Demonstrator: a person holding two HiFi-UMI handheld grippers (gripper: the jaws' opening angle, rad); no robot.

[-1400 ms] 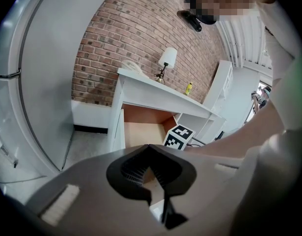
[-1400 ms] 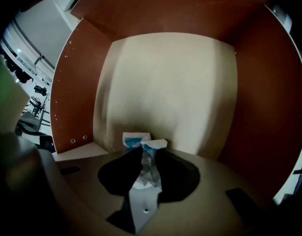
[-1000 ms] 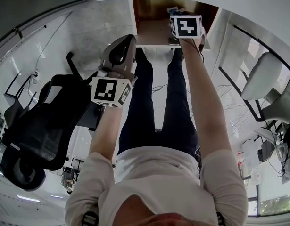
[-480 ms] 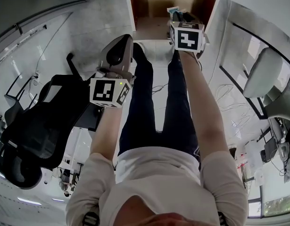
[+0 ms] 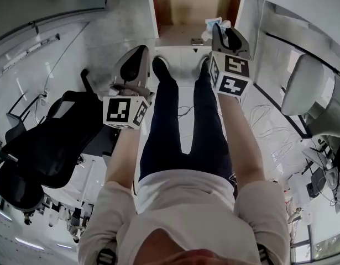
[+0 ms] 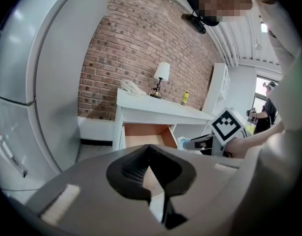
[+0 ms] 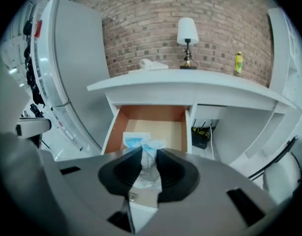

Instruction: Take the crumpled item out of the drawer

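The step in hand looks like the lift-out: the right gripper pinches the crumpled item, a white and pale-blue wad, between its jaws. The wad sticks up past the tips and hangs above the front edge of the open drawer, clear of its wooden bottom. The left gripper hovers off to the side with its jaws pressed together and nothing between them. To my eye the task is nearly done; the next move calls for carrying the wad away from the drawer with the pinch kept firm, since it looks light and loosely bunched. The drawer belongs to a white desk that bears a lamp before a brick wall. A black office chair and loose cables sit on the pale floor.
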